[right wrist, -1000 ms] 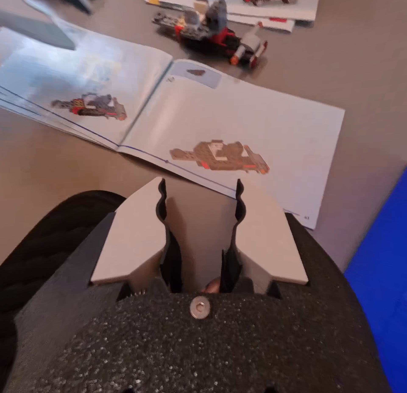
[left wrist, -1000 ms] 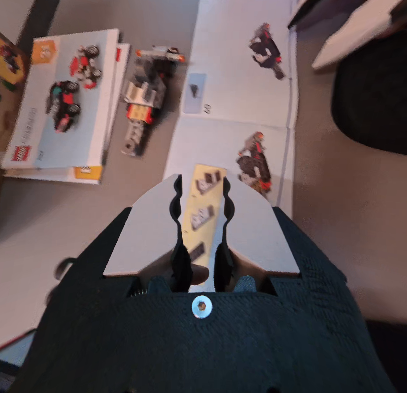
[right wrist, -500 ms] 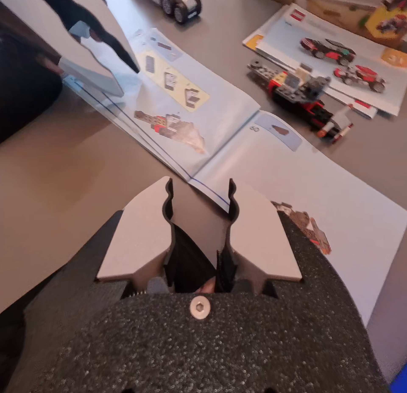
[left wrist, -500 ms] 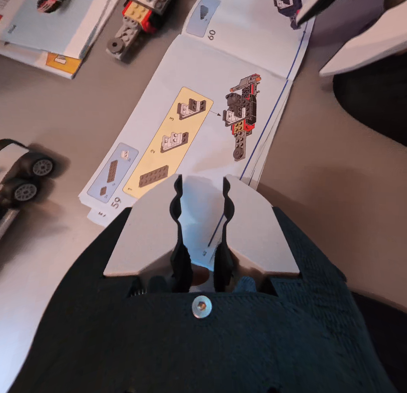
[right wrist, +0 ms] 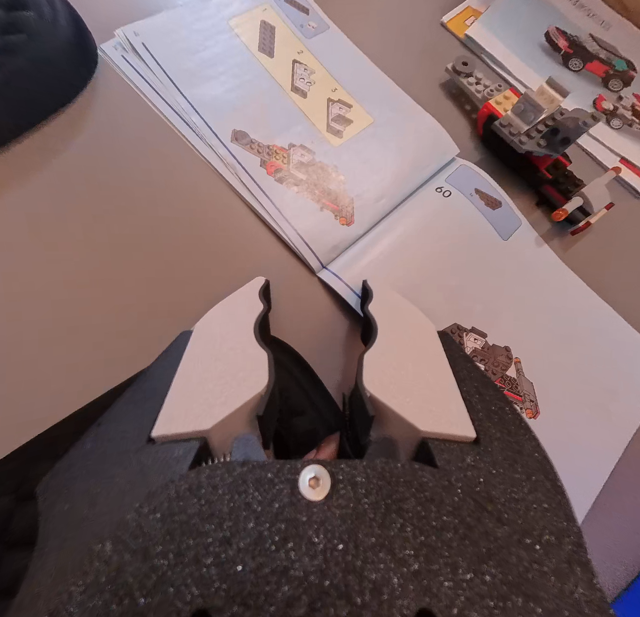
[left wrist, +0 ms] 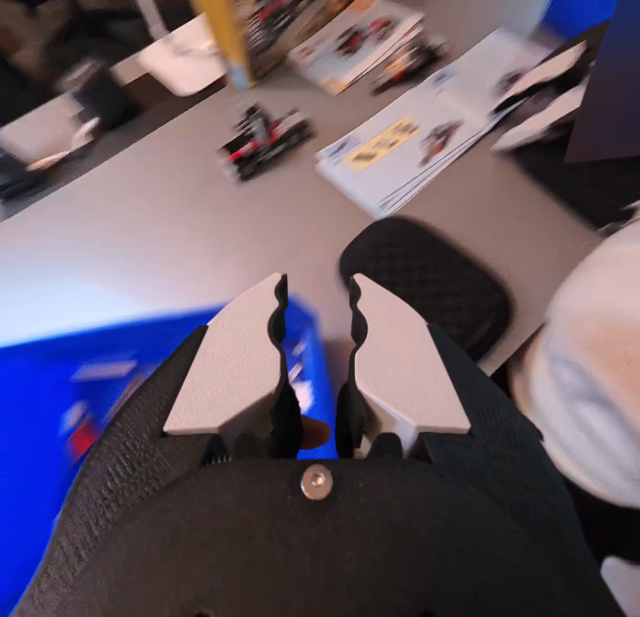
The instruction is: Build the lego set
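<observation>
Both grippers, left gripper (left wrist: 318, 279) and right gripper (right wrist: 315, 283), are hovering with jaws parted and empty over the worktop (right wrist: 104, 219), the half-built lego model (right wrist: 540, 143) lying beside the open instruction booklet (right wrist: 346, 115); checking the pictured piece before reaching seems wise

The whole left wrist view is smeared with motion blur. The left gripper (left wrist: 318, 282) hangs over the near edge of the grey table (left wrist: 145, 226), its pale fingers (left wrist: 239, 358) parted with nothing between them. Below it, near left, sits a blue bin (left wrist: 52, 392) with blurred pieces inside. Just right of the fingertips lies a black textured pad (left wrist: 426, 278). Farther off, mid-table, stands a black-and-red lego car (left wrist: 266, 140). To its right lies the open instruction booklet (left wrist: 398, 157), and at the far right edge the right gripper (left wrist: 540, 91) shows over it. A yellow-edged box (left wrist: 239, 29) stands at the far side.
</observation>
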Motion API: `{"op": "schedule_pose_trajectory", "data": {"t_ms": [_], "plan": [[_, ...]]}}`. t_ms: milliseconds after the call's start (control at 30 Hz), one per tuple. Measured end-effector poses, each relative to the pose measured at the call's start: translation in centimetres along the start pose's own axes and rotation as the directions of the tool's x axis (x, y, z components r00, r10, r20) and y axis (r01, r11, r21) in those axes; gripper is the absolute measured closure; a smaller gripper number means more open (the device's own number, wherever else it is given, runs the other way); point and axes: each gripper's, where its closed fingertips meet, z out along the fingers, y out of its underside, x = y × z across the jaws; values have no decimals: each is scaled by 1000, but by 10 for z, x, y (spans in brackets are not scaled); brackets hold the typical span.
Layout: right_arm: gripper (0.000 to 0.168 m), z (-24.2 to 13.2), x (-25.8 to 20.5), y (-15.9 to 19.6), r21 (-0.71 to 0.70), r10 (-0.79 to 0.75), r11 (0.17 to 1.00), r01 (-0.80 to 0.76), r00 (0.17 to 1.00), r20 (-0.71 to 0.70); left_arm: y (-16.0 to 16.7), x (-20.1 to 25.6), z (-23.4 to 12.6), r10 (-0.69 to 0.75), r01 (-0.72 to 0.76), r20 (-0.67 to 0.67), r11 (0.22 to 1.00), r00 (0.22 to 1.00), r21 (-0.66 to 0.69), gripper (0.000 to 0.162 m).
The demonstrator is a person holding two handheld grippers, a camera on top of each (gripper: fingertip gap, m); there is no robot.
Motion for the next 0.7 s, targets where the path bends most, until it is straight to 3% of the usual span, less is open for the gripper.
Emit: {"op": "schedule_pose_trajectory", "data": {"t_ms": [133,300,467,700], "plan": [[118,1,-1,1,-5,-8,1000,8,1000,7,66,-81,-62,-62,106,184,965,981,-241,125],[118,2,-2,1,-16,-41,999,41,999,-5,126,-139,-45,-67,145,196,897,978,-418,106],[119,0,-5,1,-8,-68,998,68,998,-11,150,-172,9,93,-100,-39,845,995,-526,107],[120,-1,-7,1,2,-77,997,77,997,-16,178,-196,48,99,-230,-238,749,966,-621,119]]}}
